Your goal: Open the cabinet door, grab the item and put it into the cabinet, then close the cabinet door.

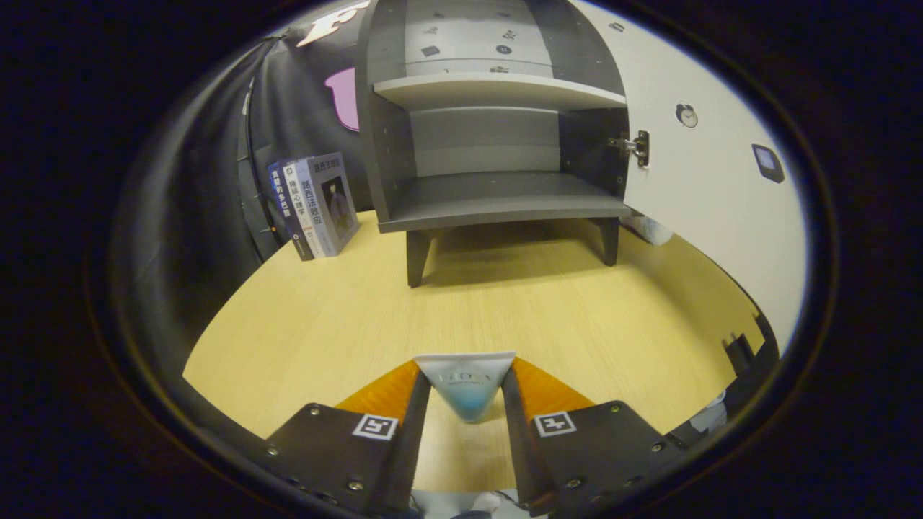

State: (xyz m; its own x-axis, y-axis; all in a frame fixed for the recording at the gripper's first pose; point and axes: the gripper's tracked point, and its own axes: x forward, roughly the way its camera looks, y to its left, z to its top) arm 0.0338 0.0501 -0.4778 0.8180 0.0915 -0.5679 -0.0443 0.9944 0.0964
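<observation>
A white tube fading to blue [466,386] stands between my fingers, its flat wide end pointing away from me. My gripper [466,382] is shut on it, both fingers pressing its sides, and holds it above the wooden table [346,324]. Beyond the fingers stands the dark grey cabinet [497,202] on short legs, with its white door [707,187] swung wide open to the right. Its lower shelf [505,198] and upper shelf [497,90] are bare.
Three books [314,205] stand upright to the left of the cabinet against the booth wall. A dark object [743,353] sits at the table's right edge below the open door. Bare tabletop lies between the fingers and the cabinet.
</observation>
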